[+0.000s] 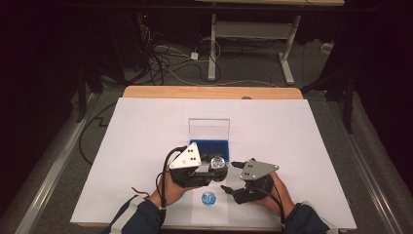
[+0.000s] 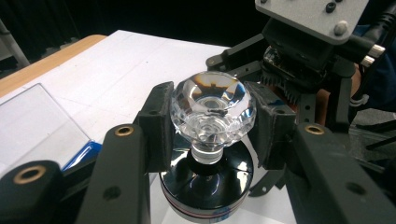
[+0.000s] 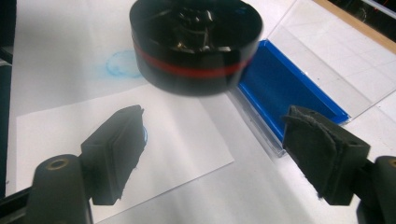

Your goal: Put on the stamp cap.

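A white paper-covered table (image 1: 146,146) bears one clear plastic box with a blue ink pad (image 1: 210,136), its lid standing open, at the table's centre. At 6 o'clock from the box lies one small white paper sheet (image 1: 209,208) carrying a single round blue stamped mark (image 1: 208,199); no lettering in it can be read. One black round stamp with a red band and a faceted clear crystal knob (image 2: 212,114) hangs above the table between box and sheet, the left gripper (image 2: 212,121) clamped on its knob. At 3 o'clock from the stamp, the right gripper (image 3: 217,154) stands wide with nothing between its pads.
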`<state>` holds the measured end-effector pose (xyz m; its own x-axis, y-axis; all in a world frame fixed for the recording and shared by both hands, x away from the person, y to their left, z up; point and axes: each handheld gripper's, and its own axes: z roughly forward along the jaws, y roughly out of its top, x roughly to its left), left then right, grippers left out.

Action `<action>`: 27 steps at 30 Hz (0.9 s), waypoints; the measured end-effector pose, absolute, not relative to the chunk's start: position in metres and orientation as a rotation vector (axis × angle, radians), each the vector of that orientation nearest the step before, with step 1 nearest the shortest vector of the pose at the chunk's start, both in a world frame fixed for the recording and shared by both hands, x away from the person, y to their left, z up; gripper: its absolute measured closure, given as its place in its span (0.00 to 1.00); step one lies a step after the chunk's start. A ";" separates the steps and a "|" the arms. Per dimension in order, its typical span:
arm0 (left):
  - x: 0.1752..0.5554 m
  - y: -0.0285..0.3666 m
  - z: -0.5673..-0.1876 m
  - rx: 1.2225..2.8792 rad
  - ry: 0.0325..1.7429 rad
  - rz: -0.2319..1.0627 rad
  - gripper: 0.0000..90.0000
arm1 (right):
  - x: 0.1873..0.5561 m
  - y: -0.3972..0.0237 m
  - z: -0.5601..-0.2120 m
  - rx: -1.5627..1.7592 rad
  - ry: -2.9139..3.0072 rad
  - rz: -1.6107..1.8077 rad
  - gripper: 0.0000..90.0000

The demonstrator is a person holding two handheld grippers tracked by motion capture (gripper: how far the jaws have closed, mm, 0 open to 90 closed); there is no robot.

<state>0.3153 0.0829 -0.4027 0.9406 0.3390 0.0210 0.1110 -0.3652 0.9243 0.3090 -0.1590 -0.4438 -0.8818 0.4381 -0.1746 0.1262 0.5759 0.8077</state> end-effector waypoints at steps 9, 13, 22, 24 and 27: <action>0.315 0.089 -0.398 1.929 0.323 0.263 0.60 | 0.307 -0.165 -0.441 0.445 2.429 1.221 0.23; 0.315 0.092 -0.397 1.930 0.325 0.271 0.60 | 0.303 -0.169 -0.438 0.420 2.410 1.222 0.23; 0.315 0.100 -0.395 1.933 0.337 0.298 0.60 | 0.299 -0.183 -0.433 0.441 2.339 1.234 0.23; 0.315 0.102 -0.395 1.932 0.339 0.301 0.60 | 0.298 -0.185 -0.432 0.442 2.327 1.237 0.23; 0.315 0.105 -0.394 1.932 0.344 0.309 0.60 | 0.296 -0.188 -0.431 0.442 2.313 1.234 0.23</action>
<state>0.3148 0.1046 -0.3944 0.9238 0.3791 0.0537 0.0943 -0.3613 0.9277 0.2959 -0.1880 -0.4310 -0.8334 0.4883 -0.2587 0.0569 0.5414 0.8388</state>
